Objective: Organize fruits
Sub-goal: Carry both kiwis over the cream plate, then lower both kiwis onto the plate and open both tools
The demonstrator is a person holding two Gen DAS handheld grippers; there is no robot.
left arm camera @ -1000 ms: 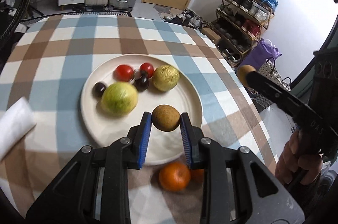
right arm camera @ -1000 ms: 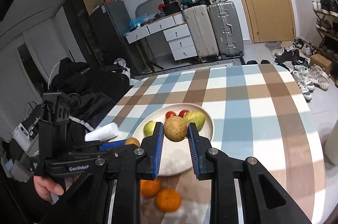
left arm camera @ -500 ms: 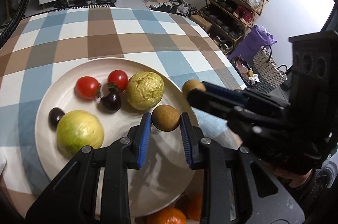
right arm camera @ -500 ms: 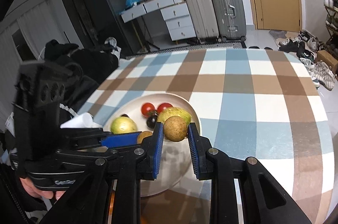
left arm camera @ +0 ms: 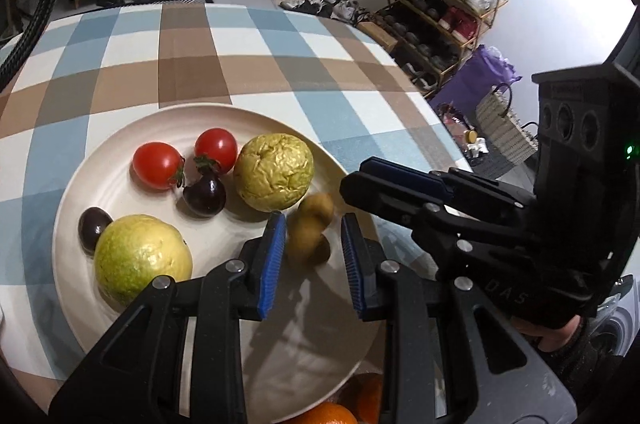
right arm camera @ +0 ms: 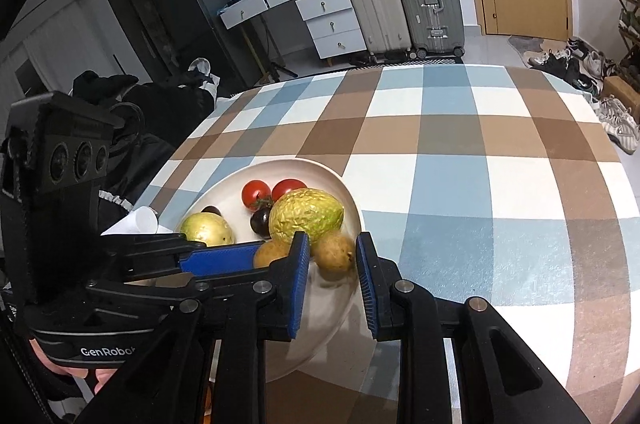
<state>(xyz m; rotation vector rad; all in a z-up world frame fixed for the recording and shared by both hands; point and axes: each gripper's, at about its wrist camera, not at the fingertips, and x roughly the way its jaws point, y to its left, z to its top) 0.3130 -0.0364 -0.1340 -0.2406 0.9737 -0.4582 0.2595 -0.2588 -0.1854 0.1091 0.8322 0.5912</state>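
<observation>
left tool (left arm camera: 312, 218): its blue-padded jaws are drawn in narrow, pinching a small round brown fruit (call it the left brown fruit (left arm camera: 306, 244)), which shows smeared in the left wrist view.
right tool (right arm camera: 332, 236): its jaws are likewise drawn in narrow and pinch a second small round brown fruit, the right brown fruit (right arm camera: 334, 254). This tool comes in from the right side of the left wrist view.
brown fruits, place: both are over the near right part of the plate, side by side and just beside the wrinkled fruit. Whether either rests on the plate I cannot tell.
plate: a round cream ceramic plate (left arm camera: 120, 136) on the counter (left arm camera: 192, 64), which wears a cloth checked in blue, brown and white.
wrinkled fruit: a yellow-green fruit with crumpled skin (left arm camera: 274, 172), on the plate's far right.
smooth fruit: a round yellow-green fruit (left arm camera: 142, 258), on the plate's near left.
tomatoes: two glossy red tomatoes (left arm camera: 158, 166) (left arm camera: 216, 150), side by side at the far side of the plate.
dark fruits: two small purple-black round fruits, one (left arm camera: 204, 198) just before the tomatoes, one (left arm camera: 94, 228) touching the smooth fruit.
oranges: round orange fruits (left arm camera: 328, 416) on the counter just past the plate's near edge (mostly hidden).
</observation>
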